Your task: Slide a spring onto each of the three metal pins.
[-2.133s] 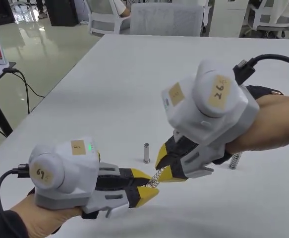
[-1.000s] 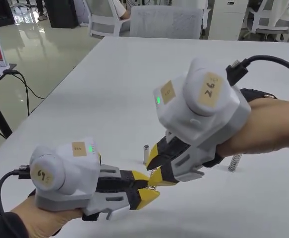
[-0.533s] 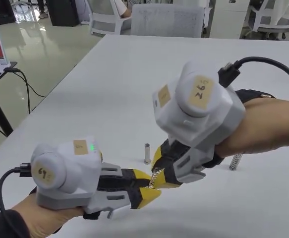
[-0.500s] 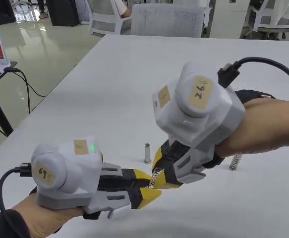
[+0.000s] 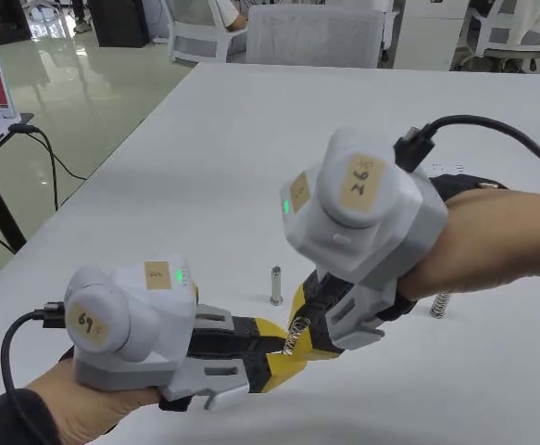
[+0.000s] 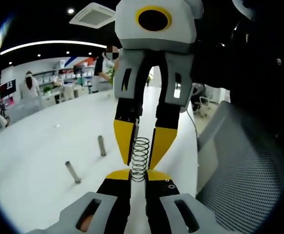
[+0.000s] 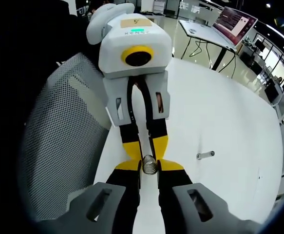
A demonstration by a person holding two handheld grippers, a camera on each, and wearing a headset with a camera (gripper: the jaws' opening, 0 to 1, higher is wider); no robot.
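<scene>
Two grippers meet tip to tip over the white table [image 5: 251,139] in the head view. The left gripper [image 5: 283,357] reaches in from 8 o'clock and the right gripper [image 5: 302,329] from 1 o'clock. The spring [image 5: 295,336] is caught between their yellow tips. A bare pin [image 5: 276,285] stands upright at 11 o'clock from that spring. A second spring [image 5: 439,304] stands at 3 o'clock, partly behind the right hand.

In the left gripper view, its own jaws sit narrow, pinching the lower end of the spring [image 6: 140,158]. The right gripper [image 6: 142,144] comes down from 12 o'clock, its jaws narrow against the upper coils on both sides. One bare pin [image 6: 102,145] stands at 10 o'clock from the spring, and another [image 6: 73,171] farther out at 9 o'clock.

In the right gripper view, its own jaws are narrow, clamping the spring [image 7: 149,165] at their tips. The left gripper [image 7: 144,146] enters from 12 o'clock, its jaws also close together on it. A bare pin [image 7: 205,155] shows at 3 o'clock.
</scene>
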